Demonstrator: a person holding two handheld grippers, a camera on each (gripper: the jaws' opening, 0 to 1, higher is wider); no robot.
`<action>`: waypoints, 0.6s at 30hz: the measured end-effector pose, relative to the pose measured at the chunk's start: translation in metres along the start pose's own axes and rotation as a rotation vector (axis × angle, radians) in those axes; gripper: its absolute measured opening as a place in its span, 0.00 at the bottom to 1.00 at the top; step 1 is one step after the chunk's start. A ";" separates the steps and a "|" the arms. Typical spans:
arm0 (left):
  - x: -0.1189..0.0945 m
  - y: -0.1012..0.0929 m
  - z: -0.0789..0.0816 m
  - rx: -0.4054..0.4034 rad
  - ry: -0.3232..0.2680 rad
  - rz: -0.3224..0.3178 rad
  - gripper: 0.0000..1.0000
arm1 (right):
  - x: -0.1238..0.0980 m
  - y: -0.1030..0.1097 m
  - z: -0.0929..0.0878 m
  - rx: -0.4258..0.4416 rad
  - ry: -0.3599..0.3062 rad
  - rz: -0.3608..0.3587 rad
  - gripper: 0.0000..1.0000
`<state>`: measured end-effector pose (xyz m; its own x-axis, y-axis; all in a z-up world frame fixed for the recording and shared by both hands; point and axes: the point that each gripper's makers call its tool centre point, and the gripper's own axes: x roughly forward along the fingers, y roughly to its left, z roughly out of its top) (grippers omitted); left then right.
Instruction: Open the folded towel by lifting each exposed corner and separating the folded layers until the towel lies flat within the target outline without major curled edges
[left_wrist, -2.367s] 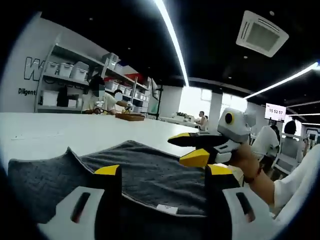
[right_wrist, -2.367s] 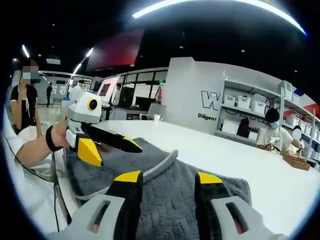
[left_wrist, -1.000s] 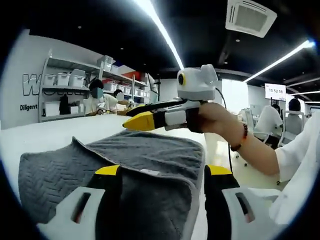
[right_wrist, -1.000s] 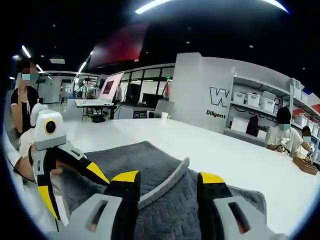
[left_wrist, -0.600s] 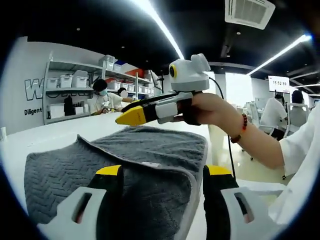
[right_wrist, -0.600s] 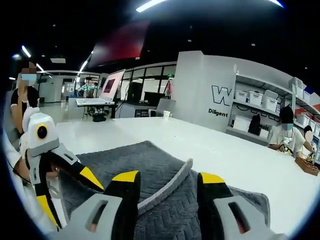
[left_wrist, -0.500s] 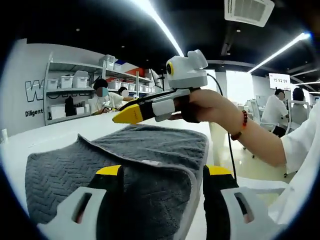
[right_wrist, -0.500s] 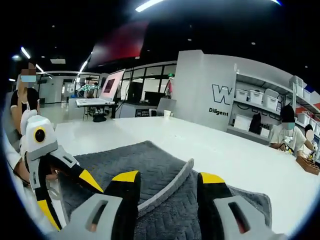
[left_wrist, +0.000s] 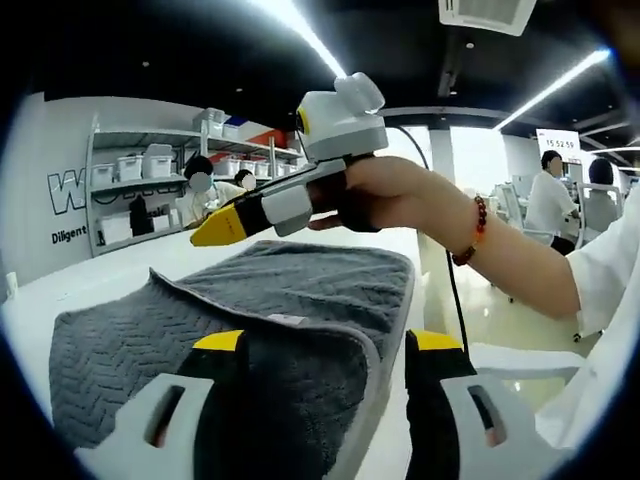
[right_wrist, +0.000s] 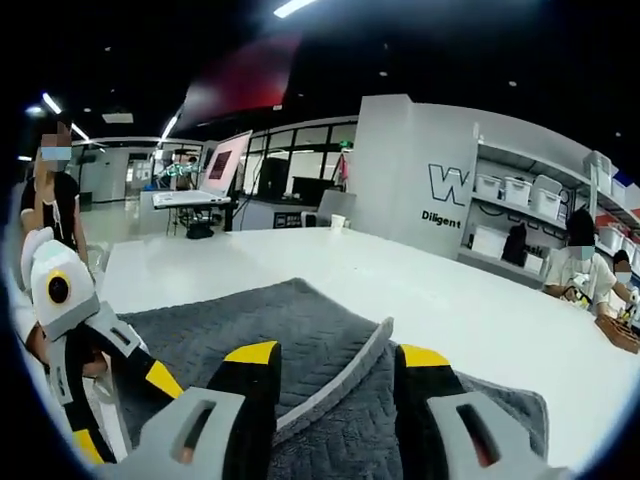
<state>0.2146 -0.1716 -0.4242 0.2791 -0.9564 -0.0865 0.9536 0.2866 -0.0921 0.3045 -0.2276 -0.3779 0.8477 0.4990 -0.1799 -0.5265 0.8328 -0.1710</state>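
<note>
A dark grey towel (left_wrist: 280, 290) with a herringbone weave and a pale border lies folded on the white table (left_wrist: 70, 288). A small white label (left_wrist: 285, 320) sits on its upper layer. My left gripper (left_wrist: 325, 342) is open, low over the near edge of the towel. A hand holds my right gripper (left_wrist: 220, 228) above the towel's far part. In the right gripper view the towel (right_wrist: 270, 330) shows a raised fold edge (right_wrist: 350, 370) that runs between the spread jaws of my open right gripper (right_wrist: 337, 354). The left gripper (right_wrist: 120, 412) stands open at the towel's left edge.
Shelves with white bins (left_wrist: 130, 165) stand against the far wall, where people (left_wrist: 200, 195) work at a bench. The table's edge (left_wrist: 415, 300) runs along the towel's right side, with floor beyond it. More white table (right_wrist: 450, 310) stretches behind the towel.
In the left gripper view the right gripper has risen and shifted left over the towel. In the right gripper view the left gripper has sunk toward the lower left. The towel's folds look unchanged.
</note>
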 end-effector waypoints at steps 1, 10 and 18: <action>0.000 0.000 0.000 -0.006 0.002 0.001 0.61 | 0.003 0.001 0.001 -0.001 -0.003 0.003 0.42; -0.004 -0.006 -0.008 0.077 0.047 0.053 0.59 | 0.017 0.003 -0.001 0.006 0.024 0.019 0.43; -0.003 0.000 -0.018 0.115 0.081 0.103 0.57 | 0.027 0.007 0.002 0.007 0.035 0.035 0.43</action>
<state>0.2119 -0.1673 -0.4417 0.3702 -0.9133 -0.1696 0.9284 0.3698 0.0352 0.3234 -0.2077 -0.3822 0.8260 0.5192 -0.2194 -0.5551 0.8168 -0.1571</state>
